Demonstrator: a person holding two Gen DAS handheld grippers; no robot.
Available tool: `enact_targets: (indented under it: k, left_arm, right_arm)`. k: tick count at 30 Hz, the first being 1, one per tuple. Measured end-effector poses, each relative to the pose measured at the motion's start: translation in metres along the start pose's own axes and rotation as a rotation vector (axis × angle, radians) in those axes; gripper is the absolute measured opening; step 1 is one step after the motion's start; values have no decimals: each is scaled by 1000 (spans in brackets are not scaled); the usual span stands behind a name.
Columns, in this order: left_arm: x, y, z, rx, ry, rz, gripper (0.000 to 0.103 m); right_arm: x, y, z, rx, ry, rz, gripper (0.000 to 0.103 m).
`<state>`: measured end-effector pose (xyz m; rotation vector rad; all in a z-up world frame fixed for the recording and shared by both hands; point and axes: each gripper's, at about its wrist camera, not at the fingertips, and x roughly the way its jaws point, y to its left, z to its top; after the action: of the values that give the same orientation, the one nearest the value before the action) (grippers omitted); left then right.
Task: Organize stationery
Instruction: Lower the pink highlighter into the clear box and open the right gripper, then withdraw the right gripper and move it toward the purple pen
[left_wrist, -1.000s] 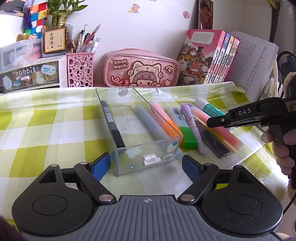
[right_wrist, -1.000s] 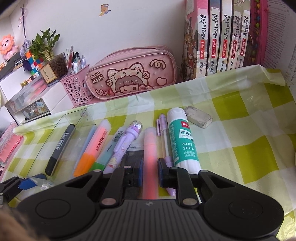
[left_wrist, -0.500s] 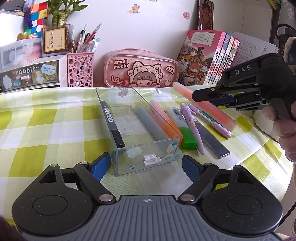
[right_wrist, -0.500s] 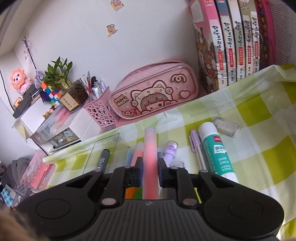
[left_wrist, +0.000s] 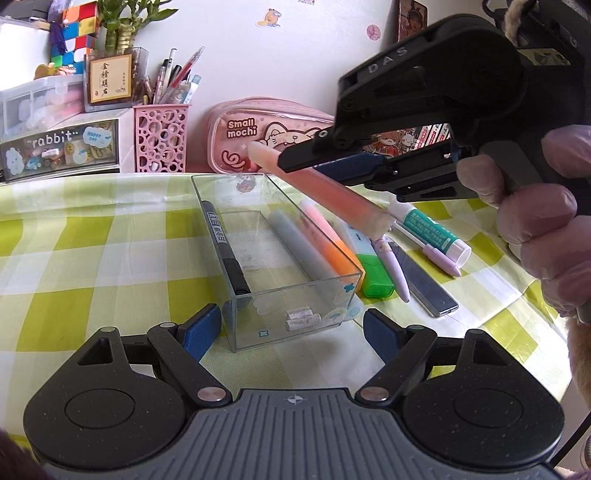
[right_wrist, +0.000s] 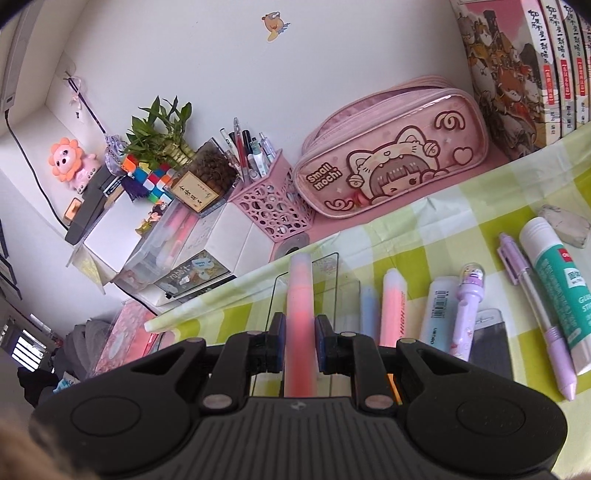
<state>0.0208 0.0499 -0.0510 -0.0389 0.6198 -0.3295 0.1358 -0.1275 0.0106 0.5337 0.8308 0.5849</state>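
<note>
My right gripper (right_wrist: 300, 345) is shut on a pink-red highlighter (right_wrist: 301, 314) and holds it in the air above the far right part of the clear plastic box (left_wrist: 295, 321). The same highlighter (left_wrist: 325, 192) and right gripper (left_wrist: 295, 162) show in the left wrist view. The box holds a black marker (left_wrist: 223, 245), a grey pen (left_wrist: 299, 245) and an orange-pink highlighter (left_wrist: 327, 240). My left gripper (left_wrist: 291, 330) is open, its pads on either side of the box's near end.
Right of the box lie a green-capped highlighter (left_wrist: 371, 271), a purple pen (left_wrist: 393, 267), a dark flat case (left_wrist: 424, 282), a thin lilac pen (left_wrist: 428, 247), a glue stick (left_wrist: 430, 230) and an eraser (right_wrist: 563, 225). A pink pencil case (left_wrist: 258, 136) and pink pen cup (left_wrist: 160, 138) stand behind.
My right gripper has lifted the pink-red highlighter off the table and carried it left, over the box. My left gripper has stayed open at the box's near end.
</note>
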Motion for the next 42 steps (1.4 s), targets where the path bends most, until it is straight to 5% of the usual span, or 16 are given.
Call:
enact_targets:
  k: [23,42]
  left_arm:
    - [0,-1,-1,-3,-1,-1,82]
    - [1,-4,0,-6,-2,-5,83]
  right_arm:
    - [55,0,2,75,106,-84,40]
    - [20,10,8,24,54,-46,56]
